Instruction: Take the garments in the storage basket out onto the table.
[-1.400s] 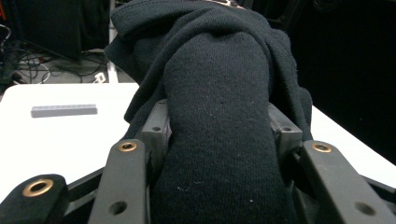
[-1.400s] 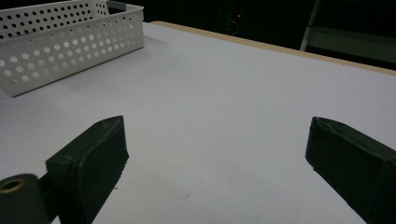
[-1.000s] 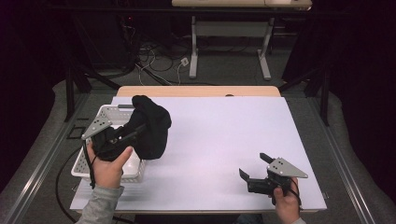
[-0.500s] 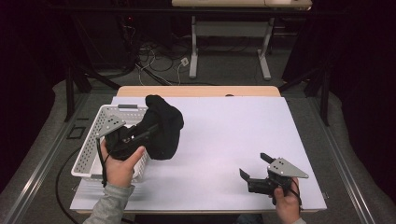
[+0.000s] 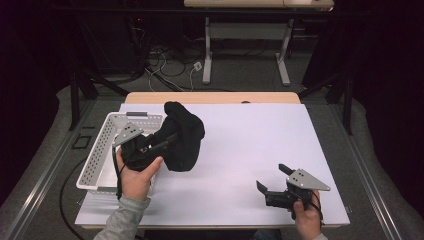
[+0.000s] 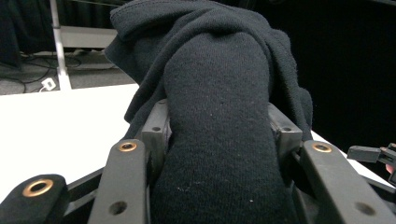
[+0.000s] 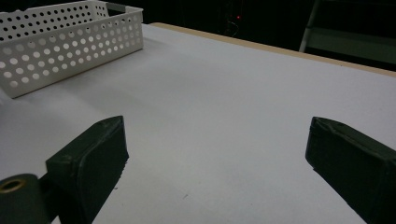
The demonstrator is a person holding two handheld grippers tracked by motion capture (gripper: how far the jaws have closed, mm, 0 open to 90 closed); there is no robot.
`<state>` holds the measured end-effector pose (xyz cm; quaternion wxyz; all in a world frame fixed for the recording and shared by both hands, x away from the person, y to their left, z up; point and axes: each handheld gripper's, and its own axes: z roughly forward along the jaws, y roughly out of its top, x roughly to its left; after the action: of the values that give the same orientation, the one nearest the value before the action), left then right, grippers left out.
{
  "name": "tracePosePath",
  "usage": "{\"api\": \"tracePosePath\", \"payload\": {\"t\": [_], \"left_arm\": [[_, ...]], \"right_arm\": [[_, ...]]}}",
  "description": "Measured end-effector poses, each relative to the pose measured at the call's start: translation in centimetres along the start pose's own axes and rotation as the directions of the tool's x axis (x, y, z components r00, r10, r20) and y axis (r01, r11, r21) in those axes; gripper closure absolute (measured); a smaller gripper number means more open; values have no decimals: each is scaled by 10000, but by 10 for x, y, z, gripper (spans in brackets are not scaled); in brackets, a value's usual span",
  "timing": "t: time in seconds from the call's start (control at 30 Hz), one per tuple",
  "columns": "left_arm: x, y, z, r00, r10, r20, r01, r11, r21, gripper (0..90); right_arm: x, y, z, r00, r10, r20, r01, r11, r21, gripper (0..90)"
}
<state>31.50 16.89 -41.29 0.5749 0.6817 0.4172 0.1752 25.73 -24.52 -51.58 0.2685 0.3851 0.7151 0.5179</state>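
A bunched black knit garment point(image 5: 181, 137) hangs above the white table, just right of the white perforated basket point(image 5: 100, 150). My left gripper point(image 5: 167, 142) is shut on it; in the left gripper view the thick fold of the garment point(image 6: 219, 130) is squeezed between both jaws and hides the pads. My right gripper point(image 5: 272, 179) rests low on the table near the front right corner, open, with nothing but bare white tabletop between its fingertips point(image 7: 93, 163).
The basket point(image 7: 60, 42) stands at the table's left side, also seen far left in the right gripper view. The white table sheet point(image 5: 260, 140) stretches between the two hands. A wooden table edge point(image 5: 215, 97) runs along the back, with cables and desk legs on the floor beyond.
My left hand has carried the black garment to the right, away from over the basket and out over the table. The right hand has stayed where it was.
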Motion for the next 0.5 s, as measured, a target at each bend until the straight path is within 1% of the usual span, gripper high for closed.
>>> {"api": "tracePosePath", "payload": {"t": [0.23,0.3,0.33,0.43,0.5], "left_arm": [[-6,-5,10,9998,37,204,-40,9999,137,538],[-7,-7,13,9997,-23,256,16,9997,255,538],[-8,-8,15,9996,52,291,-61,9995,302,538],[-11,-13,20,9995,-26,326,12,9991,422,538],[-12,-16,23,9993,8,362,-25,9988,490,538]], "right_arm": [[0,0,0,10000,-4,-22,4,10000,12,54],[0,0,0,10000,-1,-22,1,10000,36,54],[0,0,0,10000,6,-30,-6,10000,13,54],[0,0,0,10000,18,-12,-18,10000,42,54],[0,0,-1,10000,5,-11,-5,10000,39,54]]}}
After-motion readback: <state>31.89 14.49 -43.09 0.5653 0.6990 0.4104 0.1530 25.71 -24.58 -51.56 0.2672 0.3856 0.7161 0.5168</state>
